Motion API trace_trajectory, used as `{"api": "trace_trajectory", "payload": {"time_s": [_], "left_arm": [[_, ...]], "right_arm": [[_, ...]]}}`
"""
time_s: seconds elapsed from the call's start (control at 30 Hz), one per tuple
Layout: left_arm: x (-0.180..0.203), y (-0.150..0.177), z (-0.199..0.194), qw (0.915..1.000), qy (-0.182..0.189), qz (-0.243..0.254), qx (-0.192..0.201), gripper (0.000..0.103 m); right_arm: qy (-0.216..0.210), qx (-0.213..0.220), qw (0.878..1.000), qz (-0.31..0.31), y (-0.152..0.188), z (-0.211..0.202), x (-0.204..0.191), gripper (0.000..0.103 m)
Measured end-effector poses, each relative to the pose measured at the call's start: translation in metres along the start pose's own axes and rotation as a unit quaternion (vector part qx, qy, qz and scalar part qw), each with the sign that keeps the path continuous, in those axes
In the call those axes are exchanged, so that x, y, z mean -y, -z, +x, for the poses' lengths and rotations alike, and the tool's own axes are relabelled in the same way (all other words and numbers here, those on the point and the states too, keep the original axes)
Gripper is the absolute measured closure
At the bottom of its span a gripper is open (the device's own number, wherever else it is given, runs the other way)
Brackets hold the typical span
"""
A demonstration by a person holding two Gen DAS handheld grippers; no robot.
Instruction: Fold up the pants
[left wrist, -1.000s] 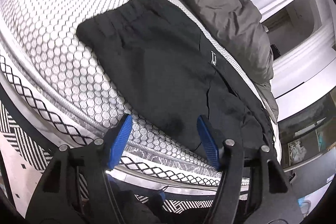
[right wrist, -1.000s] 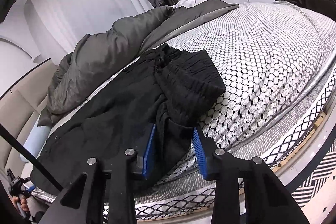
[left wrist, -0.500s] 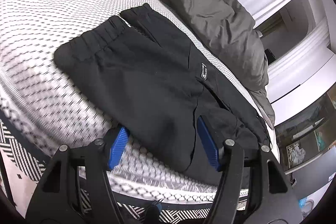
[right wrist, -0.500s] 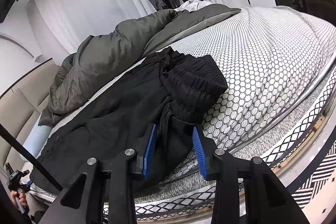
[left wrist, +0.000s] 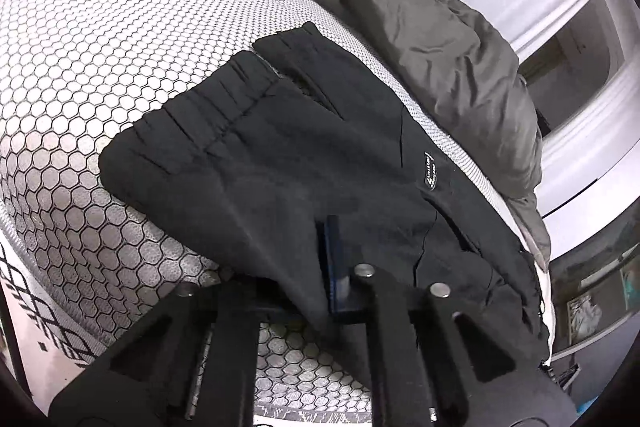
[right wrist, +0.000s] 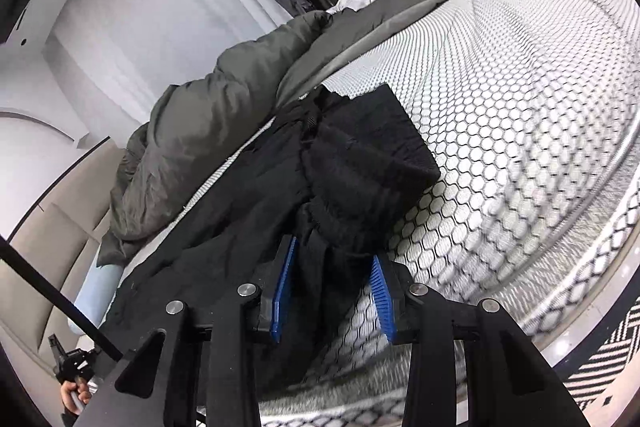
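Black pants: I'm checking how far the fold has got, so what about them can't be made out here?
- Left wrist view: black pants, near edge sits behind the closed left gripper; grip depth unclear.
- Right wrist view: leg ends merge into black folds behind the right gripper.
- Left wrist view: white label, text too small.

I see soft, even indoor light, brightest on the white curtains [right wrist: 132,39]. The black pants [left wrist: 304,163] swallow detail; folds barely read. Motion blur smears the honeycomb mattress cover [right wrist: 540,131] in my right view. Both fisheye views bow straight lines and vignette black at the corners.
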State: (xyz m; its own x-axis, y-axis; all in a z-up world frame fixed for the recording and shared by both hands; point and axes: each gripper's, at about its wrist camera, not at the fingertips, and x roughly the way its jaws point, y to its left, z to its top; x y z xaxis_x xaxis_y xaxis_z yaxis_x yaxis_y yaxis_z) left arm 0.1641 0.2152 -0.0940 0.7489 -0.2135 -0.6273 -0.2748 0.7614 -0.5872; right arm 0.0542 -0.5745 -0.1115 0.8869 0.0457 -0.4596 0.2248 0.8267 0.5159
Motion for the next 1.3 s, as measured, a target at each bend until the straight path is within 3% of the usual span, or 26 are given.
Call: {"api": "trace_trajectory", "payload": {"time_s": [0.1, 0.13, 0.17, 0.23, 0.4, 0.6, 0.83, 1.07, 1.17, 1.3], "left_arm": [[-0.003, 0.000, -0.003, 1.0000, 0.005, -0.001, 0.008, 0.099], [-0.004, 0.000, -0.006, 0.9999, 0.007, 0.000, 0.012, 0.100], [-0.005, 0.000, -0.008, 0.9999, 0.008, 0.000, 0.015, 0.100], [-0.007, 0.001, -0.015, 0.9998, 0.007, 0.005, 0.020, 0.101], [-0.003, 0.003, -0.041, 0.9985, 0.007, 0.030, 0.045, 0.101], [0.005, -0.010, -0.047, 0.9980, 0.018, 0.035, 0.050, 0.101], [0.032, -0.047, -0.052, 0.9965, 0.036, 0.038, 0.065, 0.101], [0.074, -0.127, -0.014, 0.9976, 0.031, 0.025, 0.057, 0.101], [0.093, -0.163, 0.022, 0.9979, -0.011, 0.030, 0.056, 0.101], [0.114, -0.202, 0.089, 0.9964, -0.072, 0.038, 0.022, 0.101]], "right_arm": [[-0.008, 0.003, 1.000, 0.015, 0.000, 0.006, 0.002, 0.069], [-0.010, 0.009, 1.000, 0.016, 0.001, 0.004, 0.001, 0.085], [-0.018, 0.017, 1.000, 0.012, 0.002, -0.001, -0.001, 0.093], [-0.021, 0.027, 0.999, 0.010, 0.004, -0.011, -0.002, 0.098], [-0.051, 0.045, 0.997, 0.030, 0.013, -0.052, -0.003, 0.099], [-0.037, 0.027, 0.998, 0.030, 0.015, -0.065, -0.002, 0.099], [-0.052, 0.060, 0.997, 0.007, -0.020, -0.074, -0.045, 0.099], [-0.033, 0.086, 0.996, -0.007, -0.091, -0.031, -0.106, 0.099], [-0.008, 0.076, 0.997, -0.011, -0.126, 0.011, -0.128, 0.099], [0.048, 0.061, 0.997, -0.029, -0.160, 0.075, -0.153, 0.099]]}}
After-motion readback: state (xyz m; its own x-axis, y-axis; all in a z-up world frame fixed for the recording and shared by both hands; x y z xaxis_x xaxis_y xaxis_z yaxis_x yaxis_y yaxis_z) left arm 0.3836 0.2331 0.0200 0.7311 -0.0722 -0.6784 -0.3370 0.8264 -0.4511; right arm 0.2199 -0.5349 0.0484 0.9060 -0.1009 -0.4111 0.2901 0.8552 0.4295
